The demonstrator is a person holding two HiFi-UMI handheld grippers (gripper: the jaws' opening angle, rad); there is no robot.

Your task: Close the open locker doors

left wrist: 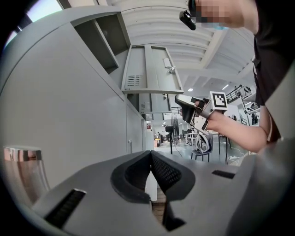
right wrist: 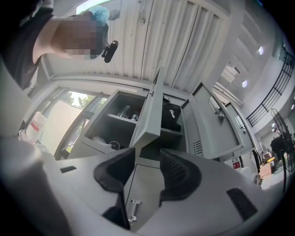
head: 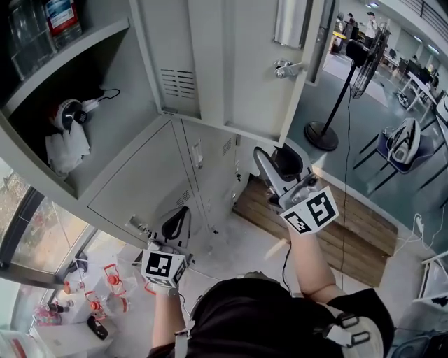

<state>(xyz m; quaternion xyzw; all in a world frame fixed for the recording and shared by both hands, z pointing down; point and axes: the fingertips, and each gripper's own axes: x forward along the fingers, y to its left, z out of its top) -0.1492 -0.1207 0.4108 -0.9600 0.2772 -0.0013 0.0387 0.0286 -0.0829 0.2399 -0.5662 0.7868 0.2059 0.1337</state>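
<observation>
A grey locker door [head: 255, 66] with a lever handle [head: 285, 68] stands open at the top of the head view. My right gripper [head: 278, 162] is below that handle, apart from it, tilted upward. Its jaws are open with nothing between them. In the right gripper view [right wrist: 147, 161] one open door [right wrist: 150, 115] shows edge-on and a second open door [right wrist: 216, 126] stands to its right. My left gripper [head: 176, 222] is lower, next to the handle [head: 138, 226] of a closed lower door. Its pads [left wrist: 161, 170] meet at the tips and hold nothing.
The open compartment [head: 105, 133] holds headphones [head: 66, 112] and a white cloth [head: 66, 150]; a water bottle [head: 63, 17] stands on the shelf above. A pedestal fan [head: 350, 70], a chair [head: 402, 143] and a wooden board [head: 350, 224] are to the right. Small bottles [head: 112, 280] lie bottom left.
</observation>
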